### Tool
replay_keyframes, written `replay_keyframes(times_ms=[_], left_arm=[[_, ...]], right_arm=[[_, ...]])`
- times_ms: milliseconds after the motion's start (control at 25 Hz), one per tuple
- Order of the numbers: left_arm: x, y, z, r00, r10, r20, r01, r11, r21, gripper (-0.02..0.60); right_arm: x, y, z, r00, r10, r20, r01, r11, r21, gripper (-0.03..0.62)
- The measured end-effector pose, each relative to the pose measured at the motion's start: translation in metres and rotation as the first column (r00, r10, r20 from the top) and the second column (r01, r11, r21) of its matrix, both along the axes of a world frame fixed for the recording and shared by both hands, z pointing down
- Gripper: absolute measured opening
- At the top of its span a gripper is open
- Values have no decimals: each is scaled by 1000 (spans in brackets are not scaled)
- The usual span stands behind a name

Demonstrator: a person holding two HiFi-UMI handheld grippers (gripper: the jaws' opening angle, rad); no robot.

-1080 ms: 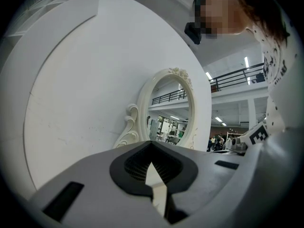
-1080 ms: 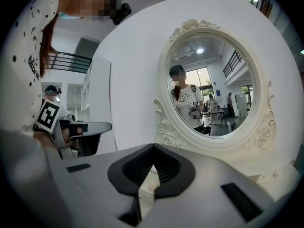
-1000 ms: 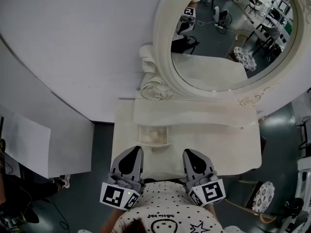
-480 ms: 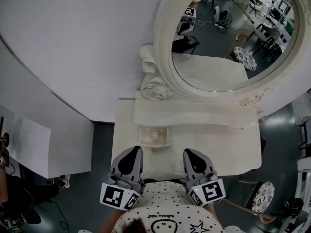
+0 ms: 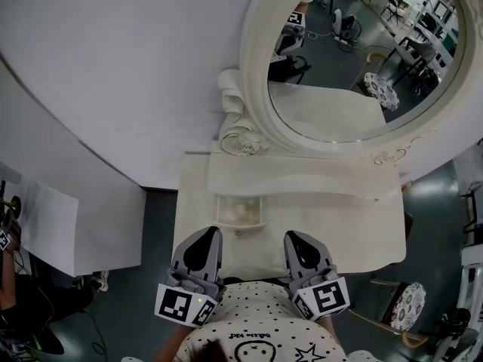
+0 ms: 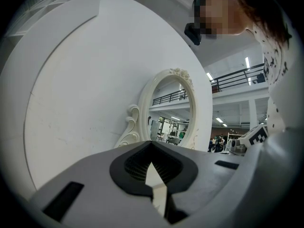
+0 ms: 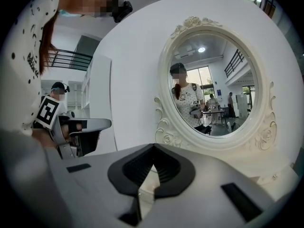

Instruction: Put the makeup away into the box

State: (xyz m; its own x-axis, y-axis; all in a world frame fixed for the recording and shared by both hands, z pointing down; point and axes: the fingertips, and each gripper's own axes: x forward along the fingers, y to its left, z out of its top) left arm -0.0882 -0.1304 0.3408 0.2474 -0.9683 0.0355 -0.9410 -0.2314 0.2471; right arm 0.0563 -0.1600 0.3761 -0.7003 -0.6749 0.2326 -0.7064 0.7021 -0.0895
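Note:
A small open white box (image 5: 240,211) stands on the white dressing table (image 5: 339,228), just in front of its raised back shelf (image 5: 302,178); something pale lies inside, too small to make out. No makeup item shows clearly. My left gripper (image 5: 205,234) and right gripper (image 5: 296,237) hover side by side over the table's near edge, close to my body, short of the box. Both are shut with nothing between the jaws, as the left gripper (image 6: 151,143) and right gripper (image 7: 153,146) show in their own views.
A large oval mirror (image 5: 355,59) in an ornate white frame rises behind the shelf, against a curved white wall (image 5: 113,74). Grey floor lies on both sides of the table. A patterned stool (image 5: 407,304) stands at the right. A person's arm shows at the far left edge.

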Motion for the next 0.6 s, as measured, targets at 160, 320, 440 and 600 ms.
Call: replay_keyframes(times_ms=[160, 320, 440, 600], left_arm=[[0, -1, 0, 1000, 2, -2, -2, 1000, 5, -5], [1, 0, -1, 1000, 4, 0, -4, 1000, 5, -5], [0, 1, -3, 1000, 3, 2, -3, 1000, 6, -5], [-3, 1, -4, 1000, -1, 3, 1, 1000, 7, -5]], right_arm=[[0, -1, 0, 1000, 4, 3, -4, 1000, -2, 6], [0, -1, -1, 1000, 3, 3, -3, 1000, 3, 6], [0, 0, -2, 1000, -1, 1, 1, 1000, 3, 6], [-2, 1, -2, 1000, -5, 0, 5, 1000, 6, 6]])
